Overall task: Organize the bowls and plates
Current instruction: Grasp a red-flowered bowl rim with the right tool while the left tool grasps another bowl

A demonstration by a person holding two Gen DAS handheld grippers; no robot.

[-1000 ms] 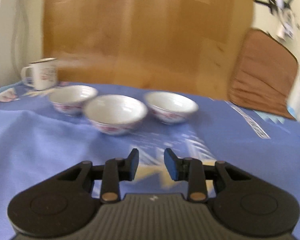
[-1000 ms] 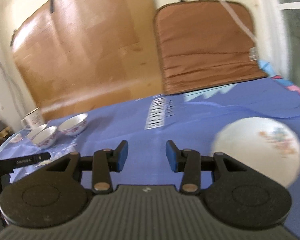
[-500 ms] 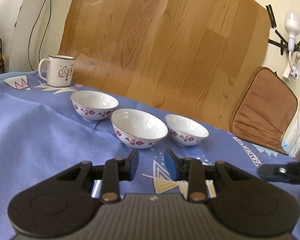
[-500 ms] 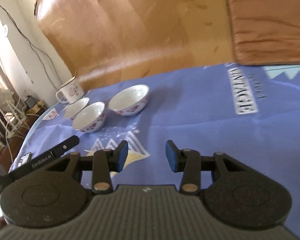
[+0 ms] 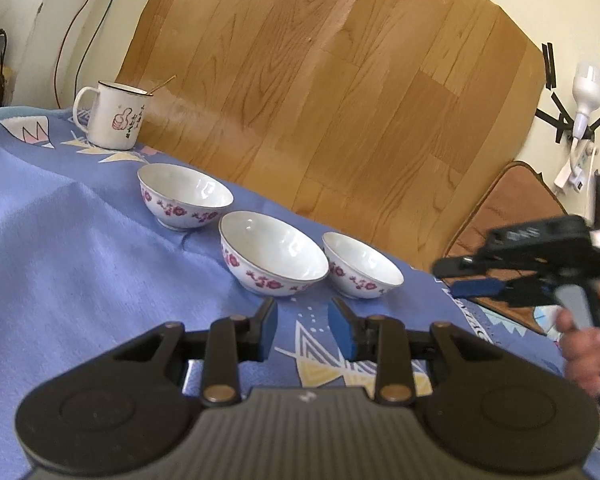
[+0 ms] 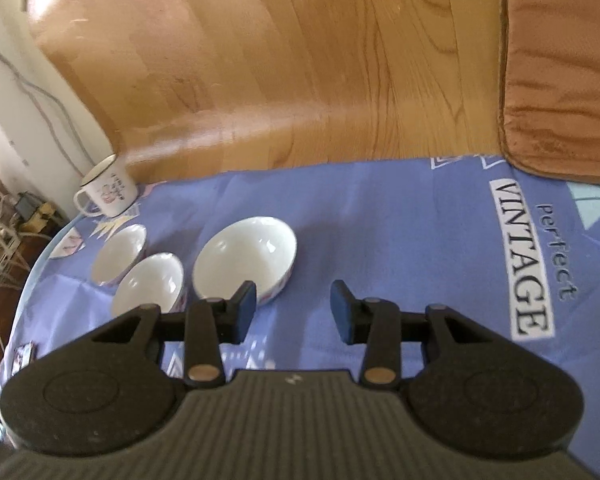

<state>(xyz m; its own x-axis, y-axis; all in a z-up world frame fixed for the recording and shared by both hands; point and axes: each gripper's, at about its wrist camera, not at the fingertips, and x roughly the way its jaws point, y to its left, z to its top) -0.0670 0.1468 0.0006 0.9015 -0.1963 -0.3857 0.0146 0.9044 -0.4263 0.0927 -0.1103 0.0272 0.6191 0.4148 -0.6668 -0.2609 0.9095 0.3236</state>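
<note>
Sitting empty: 3 bowls; mug possibly holds spoon.

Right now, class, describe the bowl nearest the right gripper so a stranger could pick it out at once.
Find the blue cloth in front of the wood-grain board. Three white bowls with red flowers sit in a row running away from the mug. Take the end bowl farthest from the mug, just ahead of the right gripper.

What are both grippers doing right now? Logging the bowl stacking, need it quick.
Left gripper: open, holding nothing, short of the bowls.
Right gripper: open, holding nothing, beside the nearest bowl.
</note>
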